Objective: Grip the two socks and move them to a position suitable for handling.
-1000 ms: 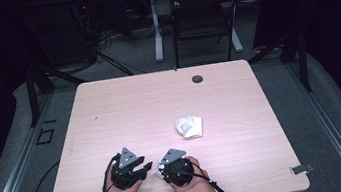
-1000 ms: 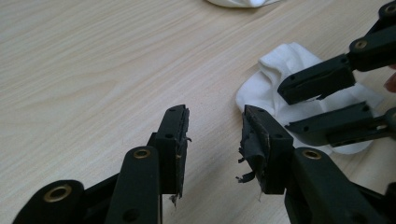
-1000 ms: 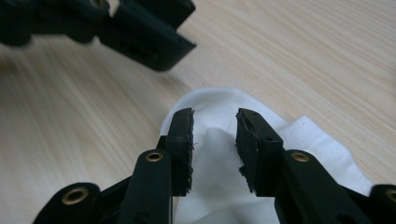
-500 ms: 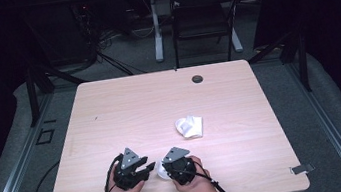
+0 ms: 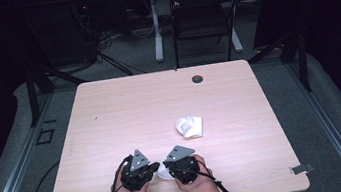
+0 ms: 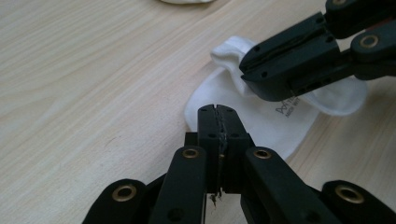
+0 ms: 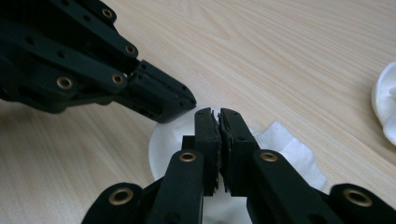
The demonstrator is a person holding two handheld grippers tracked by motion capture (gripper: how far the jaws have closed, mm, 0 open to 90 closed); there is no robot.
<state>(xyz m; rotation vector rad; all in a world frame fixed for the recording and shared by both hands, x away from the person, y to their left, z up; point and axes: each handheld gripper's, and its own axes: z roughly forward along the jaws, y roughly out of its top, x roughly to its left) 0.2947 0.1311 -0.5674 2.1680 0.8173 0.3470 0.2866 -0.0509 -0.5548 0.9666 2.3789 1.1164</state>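
**Both grippers pinching one white sock at the near table edge**

Lower centre of the high view: the left gripper [image 5: 154, 168] and the right gripper [image 5: 167, 166] are sitting tip to tip, almost touching, with a small patch of white sock [image 5: 164, 174] showing between them on the wooden table [image 5: 125, 112].

Left gripper view: its jaws have just been closing and are now pressed together, with a thin line of sock fabric caught between the pads. The sock [image 6: 261, 123] is lying flat on the wood just above the jaw tips, centre-right of frame, grey print visible on it. The right gripper [image 6: 247, 70] is coming in from the upper right, resting on the sock's cuff end.

Right gripper view: jaws narrow, clamping a fold of the same sock [image 7: 285, 144] at frame centre.

A second sock [image 5: 190, 126], crumpled, is lying well apart, right of centre in the high view.
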